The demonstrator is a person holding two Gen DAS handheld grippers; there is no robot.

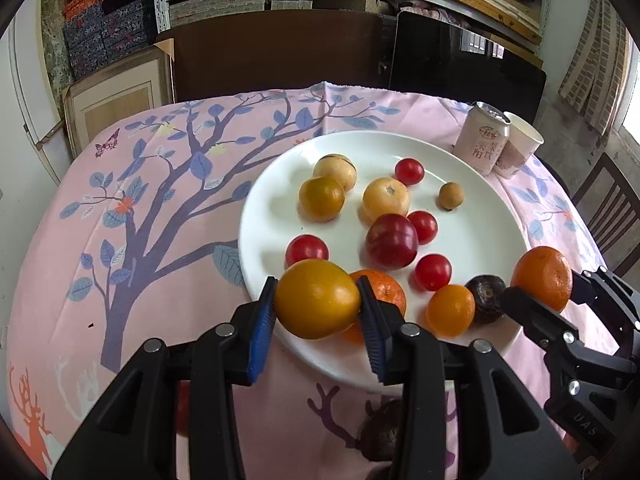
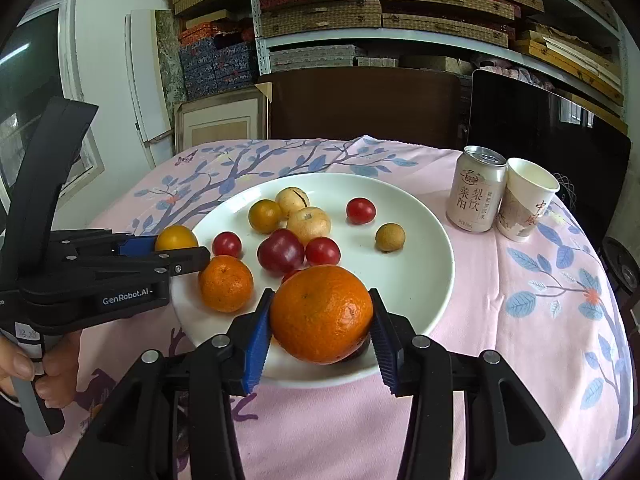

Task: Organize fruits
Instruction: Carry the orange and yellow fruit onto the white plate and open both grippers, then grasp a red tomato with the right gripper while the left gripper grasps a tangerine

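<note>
Both claws are loaded right now: the left claw (image 1: pixel 318 300) has its blue pads clamped on a yellow-orange fruit (image 1: pixel 317 299) over the plate's 7 o'clock rim, and the right claw (image 2: pixel 321 320) is squeezed onto a big mandarin (image 2: pixel 321 314) down at the plate's 6 o'clock edge. The white plate (image 2: pixel 420 280) sits on the pink tree-print cloth (image 2: pixel 520 340) covering the worktop, and it's already carrying a fair spread — a dark red plum (image 2: pixel 281 251) around the middle, cherry tomatoes such as the one at 1 o'clock (image 2: pixel 361 211), two pale round fruits (image 2: pixel 309 220) toward 11 o'clock, a small brown longan (image 2: pixel 390 237) at 3 o'clock, and a second mandarin (image 2: pixel 226 284) at 8 o'clock. In the left wrist view there's also a dark wrinkled fruit (image 1: pixel 486 298) just beside a small orange one (image 1: pixel 451 310) near the right claw. Off the plate at 2 o'clock, a drink can (image 2: pixel 476 190) and paper cup (image 2: pixel 526 204) stand touching.
</note>
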